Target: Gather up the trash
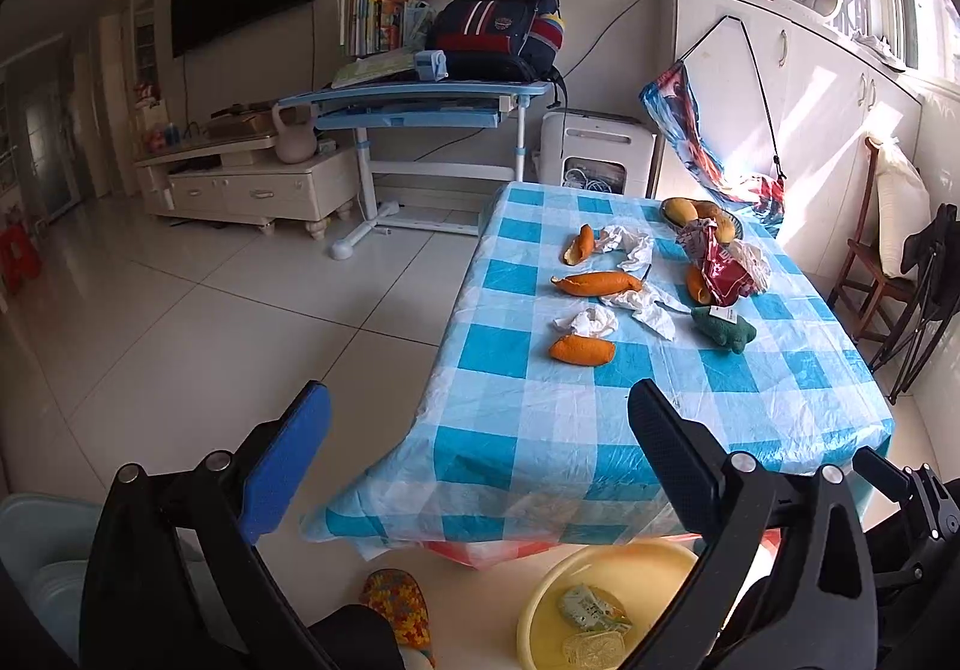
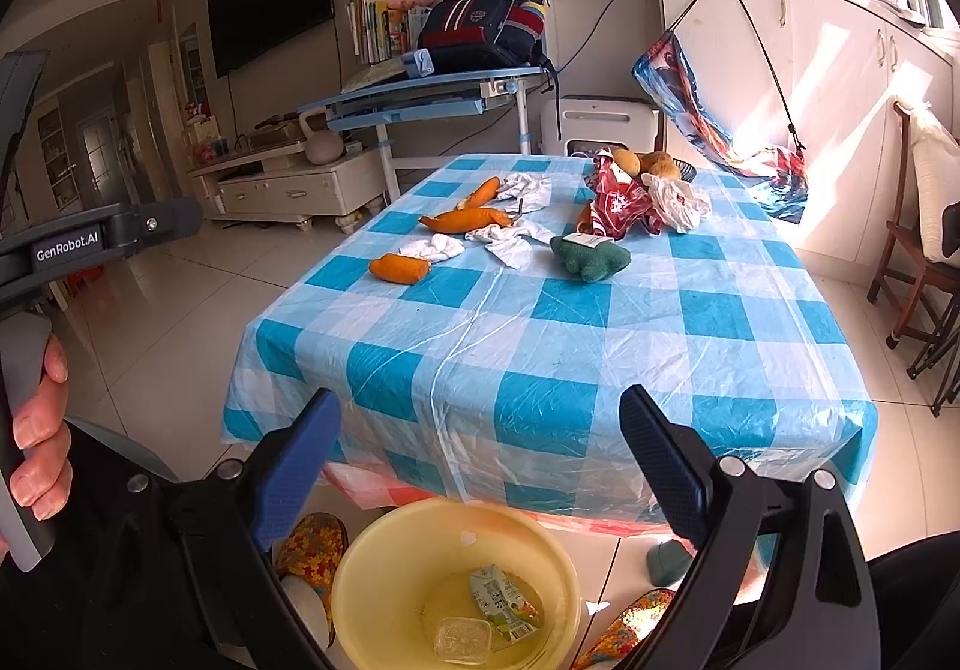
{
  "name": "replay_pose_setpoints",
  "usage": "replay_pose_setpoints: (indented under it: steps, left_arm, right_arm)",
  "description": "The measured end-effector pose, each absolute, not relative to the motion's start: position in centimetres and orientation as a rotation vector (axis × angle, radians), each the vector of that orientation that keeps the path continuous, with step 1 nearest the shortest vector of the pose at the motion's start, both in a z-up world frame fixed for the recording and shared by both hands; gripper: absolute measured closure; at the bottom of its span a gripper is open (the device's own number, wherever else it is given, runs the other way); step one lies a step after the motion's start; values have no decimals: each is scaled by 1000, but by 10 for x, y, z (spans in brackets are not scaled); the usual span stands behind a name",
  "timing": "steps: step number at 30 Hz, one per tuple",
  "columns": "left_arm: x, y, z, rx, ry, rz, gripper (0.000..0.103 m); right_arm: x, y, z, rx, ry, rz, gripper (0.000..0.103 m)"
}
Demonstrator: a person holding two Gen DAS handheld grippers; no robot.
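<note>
Orange peels, crumpled white tissues and a red wrapper lie on the blue-checked table. A yellow basin on the floor at the table's near edge holds a small carton and a clear plastic lid. My left gripper is open and empty, above the floor and table corner. My right gripper is open and empty, above the basin.
A green plush toy and a bowl of fruit sit among the trash. Patterned slippers lie on the floor by the basin. A wooden chair stands right of the table.
</note>
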State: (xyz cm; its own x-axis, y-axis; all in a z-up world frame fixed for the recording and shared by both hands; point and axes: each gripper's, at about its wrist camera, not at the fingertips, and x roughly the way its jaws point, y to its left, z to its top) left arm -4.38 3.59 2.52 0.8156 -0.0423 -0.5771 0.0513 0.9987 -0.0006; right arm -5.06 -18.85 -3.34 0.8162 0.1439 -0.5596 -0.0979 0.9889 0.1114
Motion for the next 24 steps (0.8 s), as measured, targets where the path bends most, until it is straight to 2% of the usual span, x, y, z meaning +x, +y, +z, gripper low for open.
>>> replay_pose_setpoints:
  steps: [24]
  left_arm:
    - [-45,35,22,35,616,-63,7]
  right_arm:
    - [-51,-190,-32,75,595,130,13]
